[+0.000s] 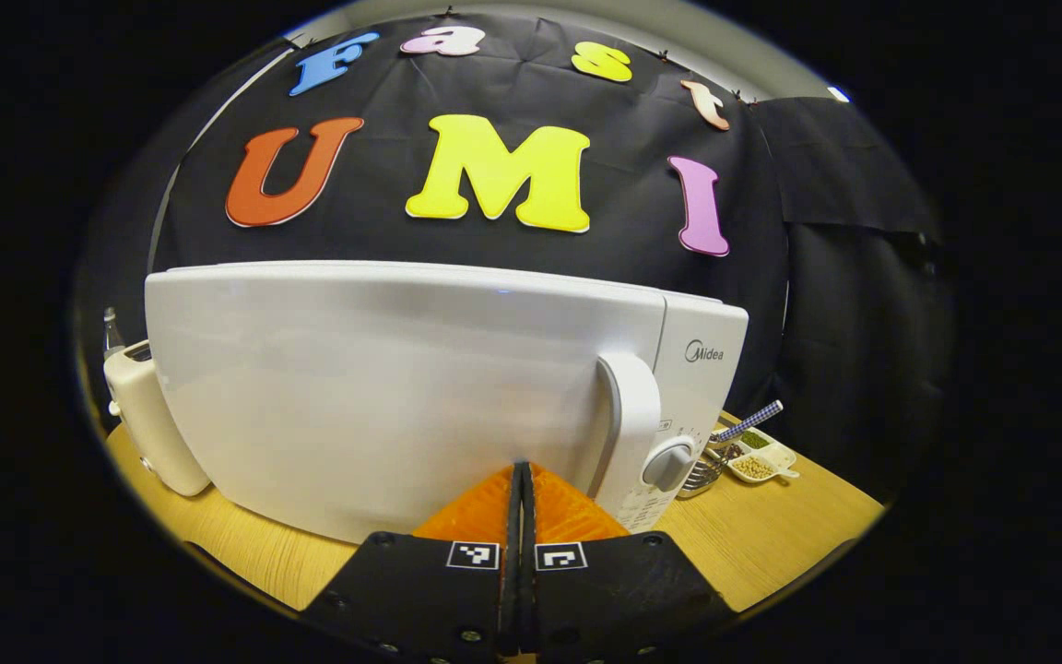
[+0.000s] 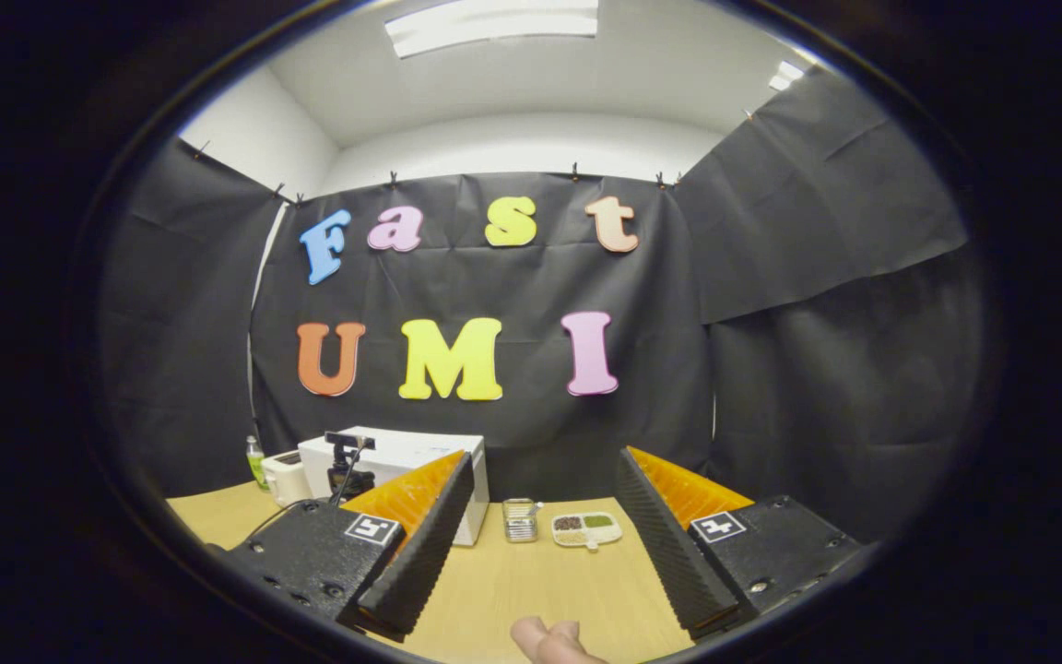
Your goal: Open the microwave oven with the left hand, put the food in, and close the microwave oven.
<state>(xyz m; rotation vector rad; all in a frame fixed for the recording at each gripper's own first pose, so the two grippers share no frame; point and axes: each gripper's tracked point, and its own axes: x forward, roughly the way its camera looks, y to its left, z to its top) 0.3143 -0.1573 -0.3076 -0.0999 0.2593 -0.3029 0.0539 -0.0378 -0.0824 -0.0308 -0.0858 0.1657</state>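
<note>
The white microwave oven point(image 1: 383, 387) stands close ahead in the left gripper view, its door closed. A vertical handle point(image 1: 631, 415) runs down the door's right edge, with a grey dial point(image 1: 669, 466) beside it. My left gripper point(image 1: 522, 470) is shut with nothing between its fingers, and its tips are at the door's lower middle, left of the handle. In the right gripper view the microwave oven point(image 2: 420, 456) is far off at the left. My right gripper point(image 2: 545, 456) stands wide open and holds nothing. A divided dish of food point(image 2: 586, 528) lies on the table ahead of it.
A cream toaster point(image 1: 148, 420) stands left of the microwave, with a small bottle point(image 2: 256, 459) behind it. A wire basket point(image 2: 519, 518) sits beside the dish on the wooden table point(image 2: 531, 581). Fingers of a hand point(image 2: 549, 641) show at the bottom edge. Black cloth walls the booth.
</note>
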